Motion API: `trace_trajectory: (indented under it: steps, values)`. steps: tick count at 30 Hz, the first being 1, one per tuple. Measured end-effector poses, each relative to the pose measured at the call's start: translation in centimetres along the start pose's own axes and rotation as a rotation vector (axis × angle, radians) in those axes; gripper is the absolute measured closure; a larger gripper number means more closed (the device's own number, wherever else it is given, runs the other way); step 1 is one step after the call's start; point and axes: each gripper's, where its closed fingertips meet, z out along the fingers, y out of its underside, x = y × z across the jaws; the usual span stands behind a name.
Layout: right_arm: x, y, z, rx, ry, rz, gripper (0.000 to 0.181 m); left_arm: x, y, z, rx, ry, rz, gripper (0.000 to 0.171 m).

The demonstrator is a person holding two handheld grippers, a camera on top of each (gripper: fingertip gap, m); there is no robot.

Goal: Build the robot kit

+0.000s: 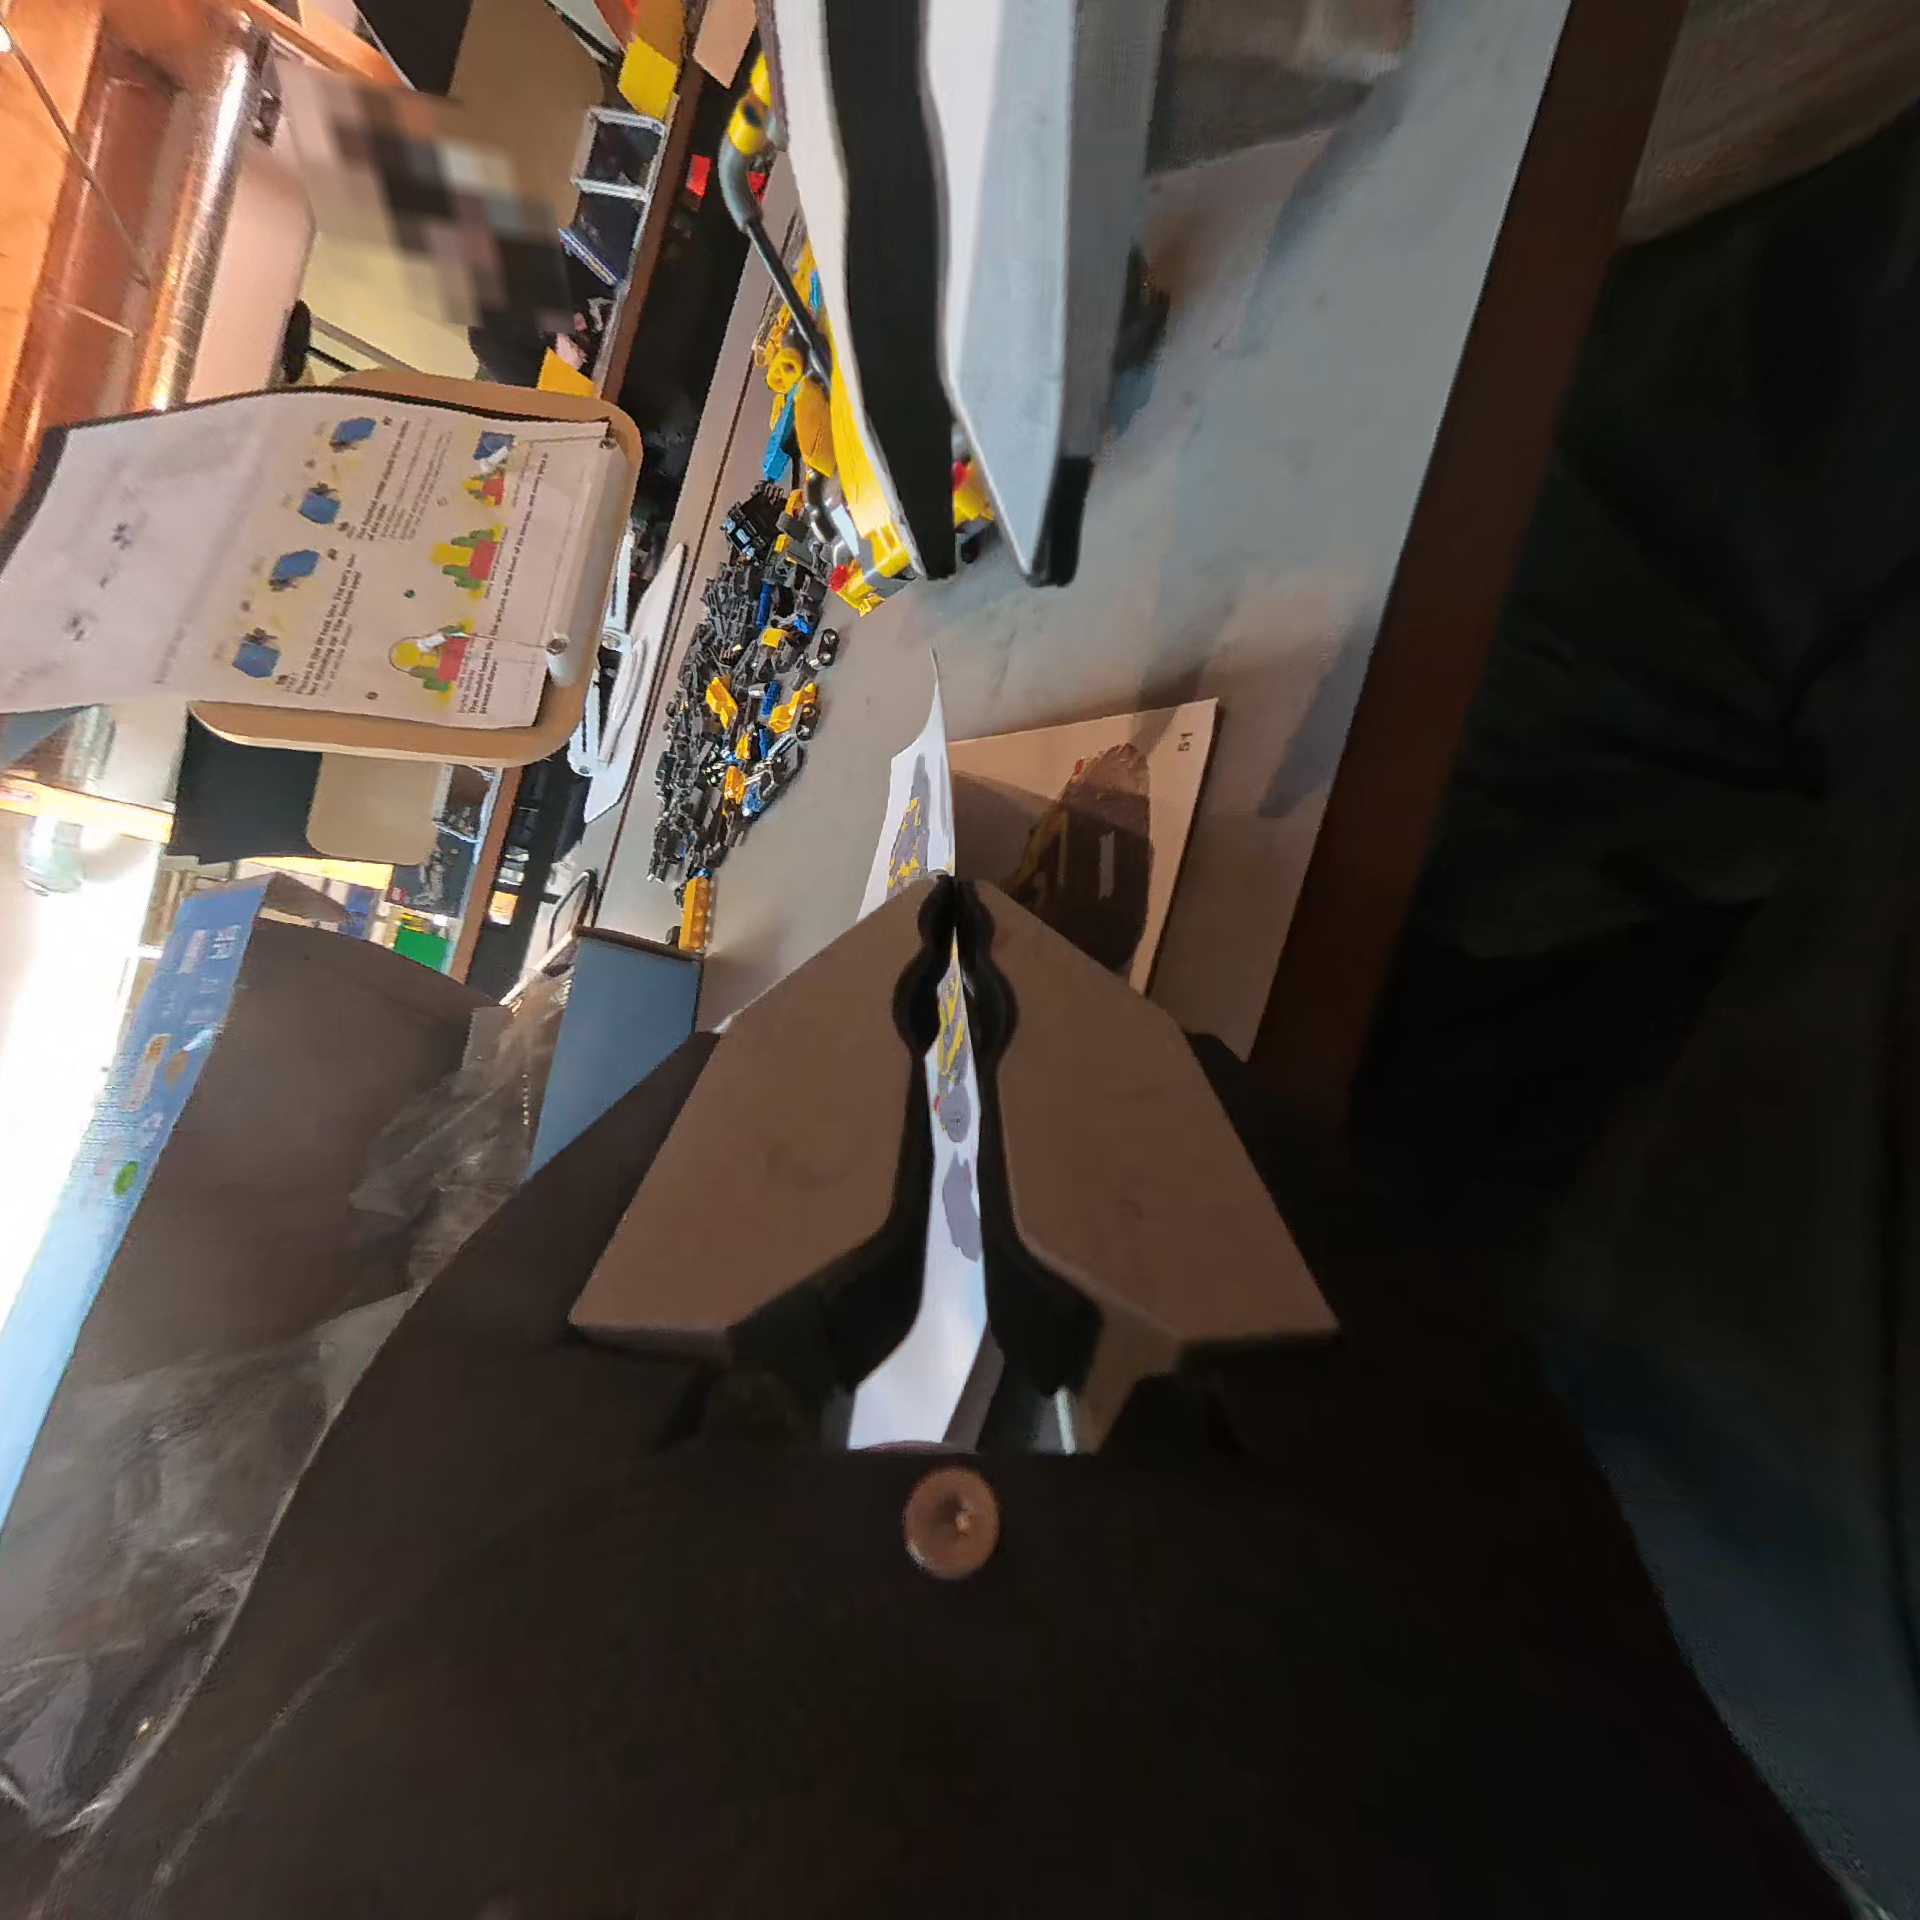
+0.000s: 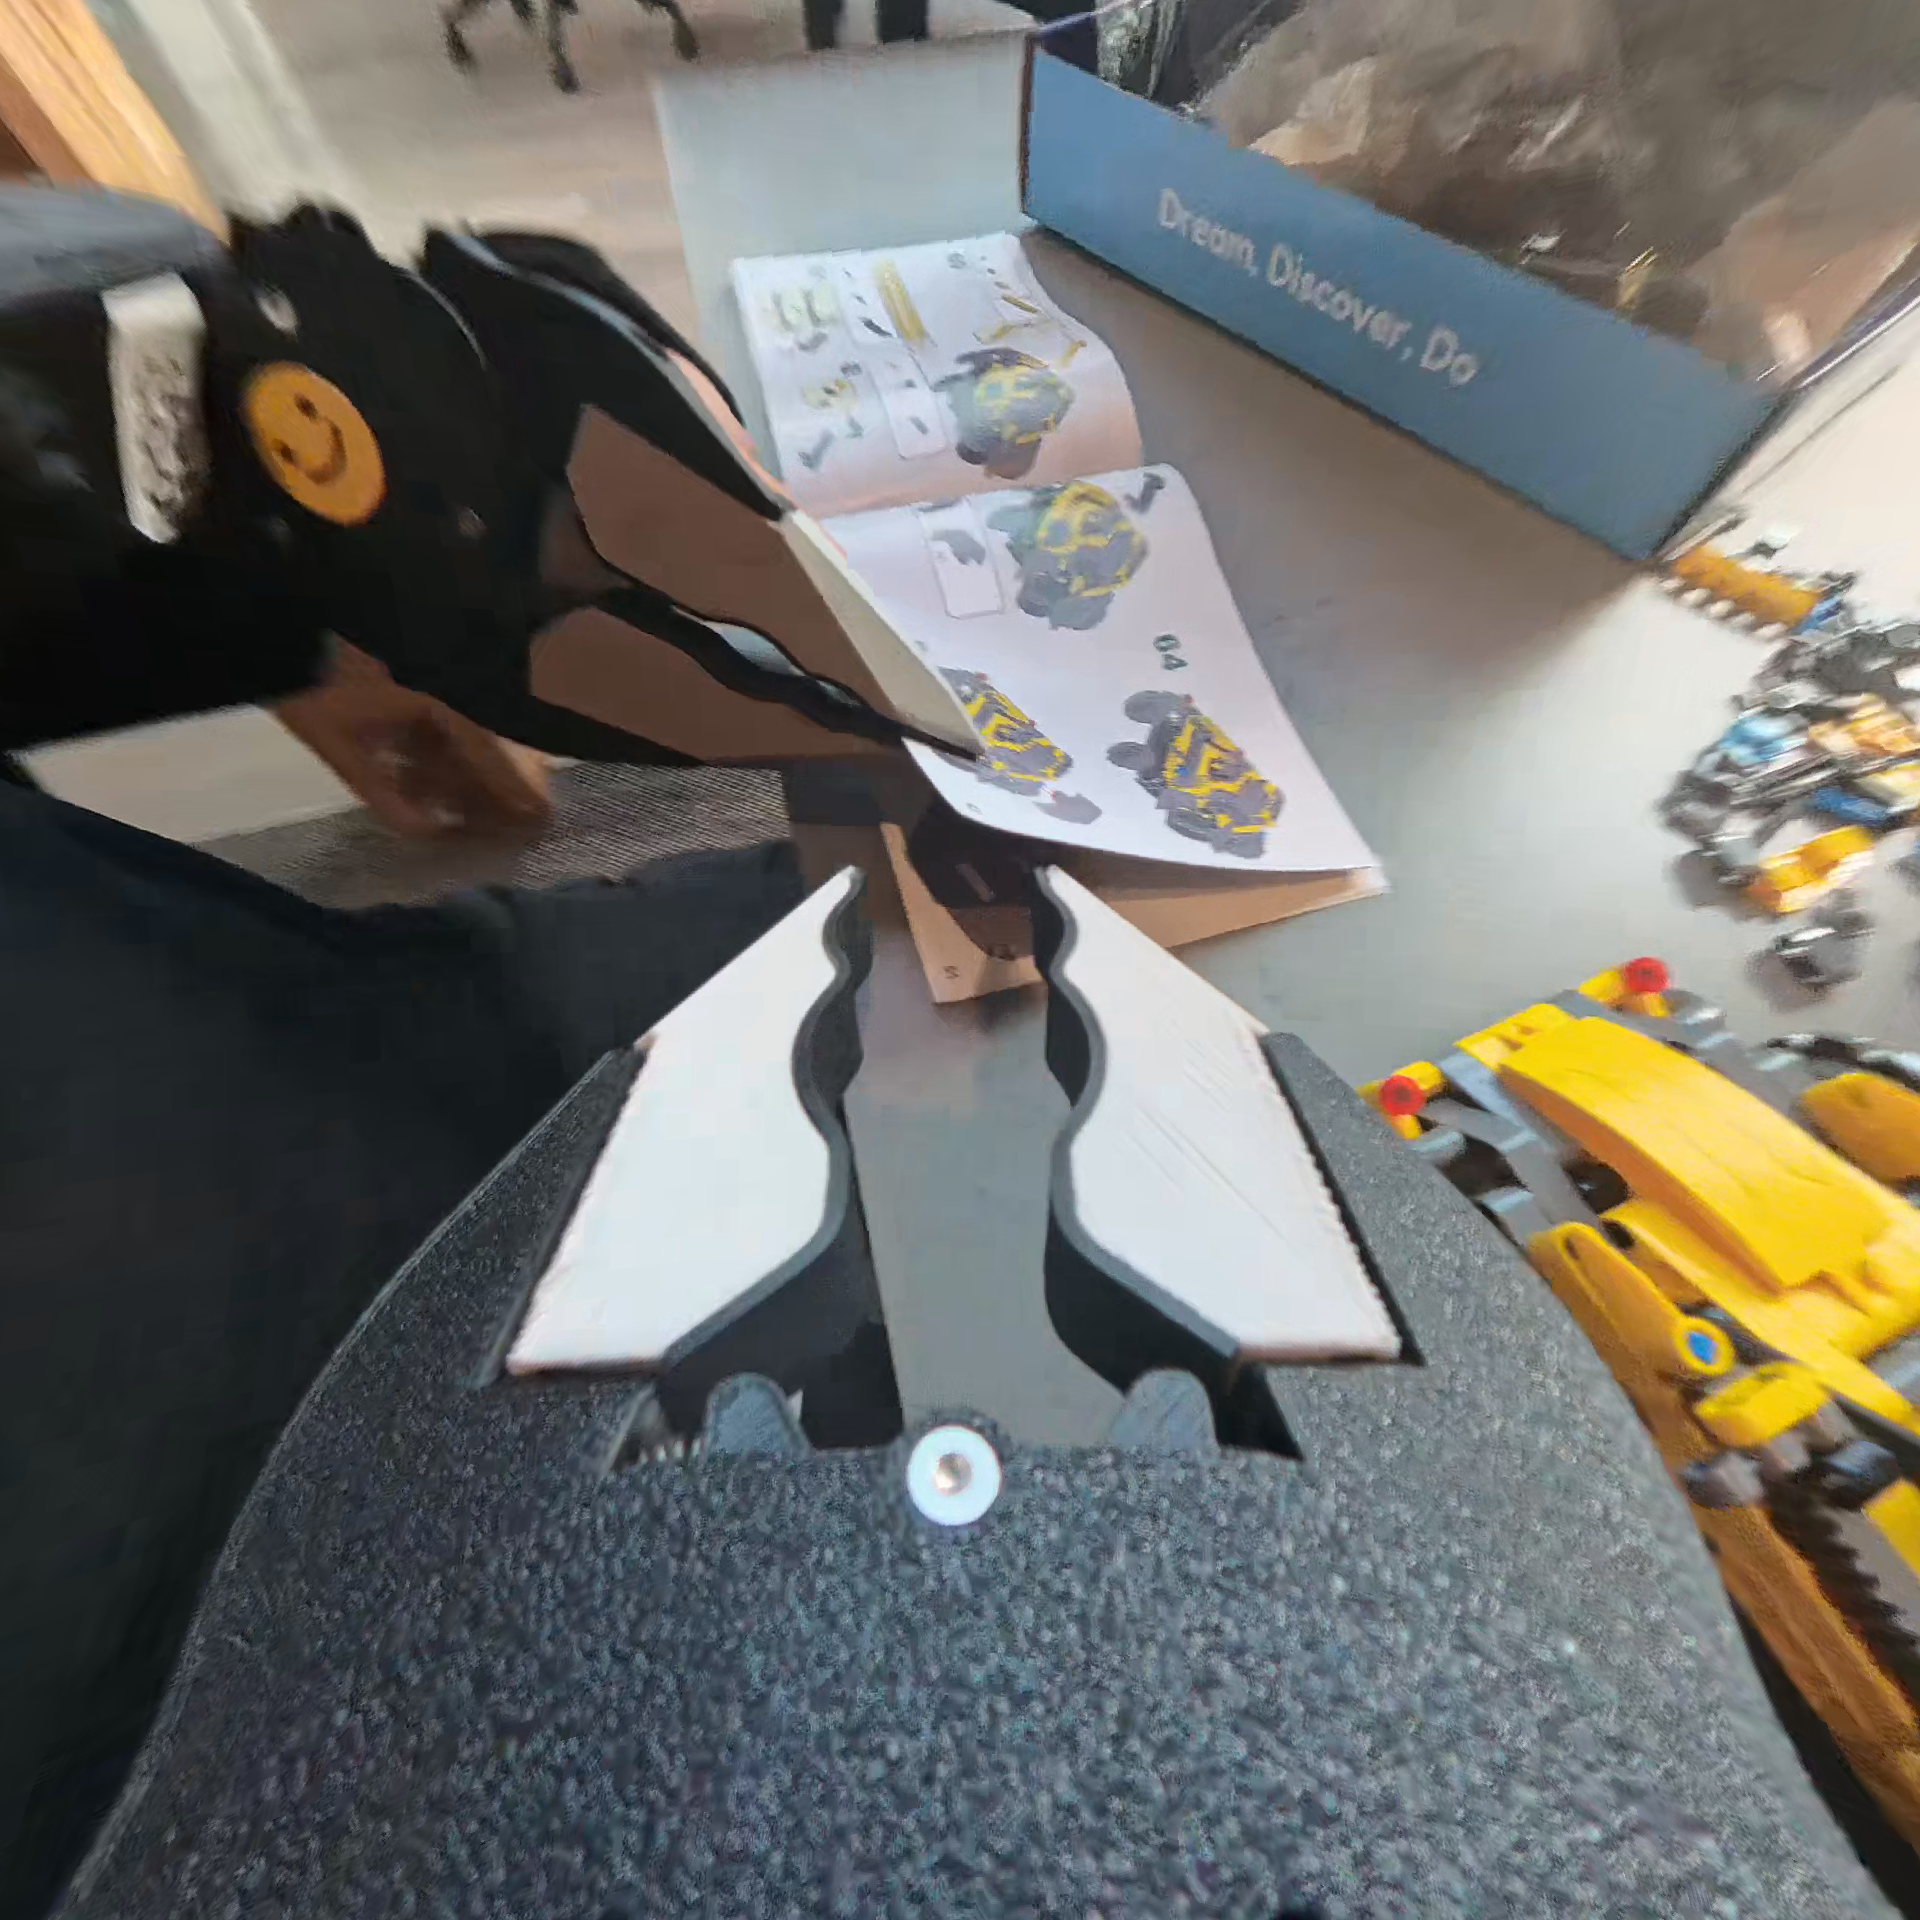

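My left gripper (image 1: pixel 951 894) is shut on one white page (image 1: pixel 920 810) of an open instruction booklet (image 1: pixel 1091 831) and holds the page lifted off the pages below. The right wrist view shows the same: the left gripper (image 2: pixel 935 740) pinches the near edge of the curled page (image 2: pixel 1143 675), which bears pictures of a yellow and grey model. My right gripper (image 2: pixel 951 883) is open and empty, just above the grey table (image 2: pixel 1455 623) at the near corner of the booklet (image 2: pixel 1195 904). Its fingers also show at the top of the left wrist view (image 1: pixel 987 312).
A blue cardboard box (image 2: pixel 1351 343) with plastic bags stands beyond the booklet. A yellow brick-built model (image 2: pixel 1662 1195) lies at the right. A pile of loose black, yellow and blue pieces (image 1: pixel 738 717) lies farther along the table. A printed sheet on a board (image 1: pixel 312 561) stands at the left. My hands' fingertips stand some 5 centimeters from each other.
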Motion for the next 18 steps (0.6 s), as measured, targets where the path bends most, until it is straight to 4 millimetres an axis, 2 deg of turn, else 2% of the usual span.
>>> trace_trajectory:
  steps: [5, 8, 13, 18]
  values:
    - [0.4, -0.1, 0.4, -0.027, 0.189, -0.283, 0.16, 0.2, -0.1, -0.1, 0.001, -0.015, 0.04, 0.171]
    - [0.8, 0.1, 0.7, -0.061, 0.269, -0.395, 0.165, 0.2, -0.3, -0.1, 0.013, -0.007, 0.014, 0.171]
    - [0.7, -0.9, 0.9, -0.001, 0.338, -0.447, 0.17, -0.4, -0.7, -0.3, 0.066, 0.05, -0.22, 0.171]
    - [0.6, -1.0, 1.2, 0.005, 0.336, -0.44, 0.168, -0.8, -0.3, -0.3, 0.087, 0.086, -0.339, 0.171]
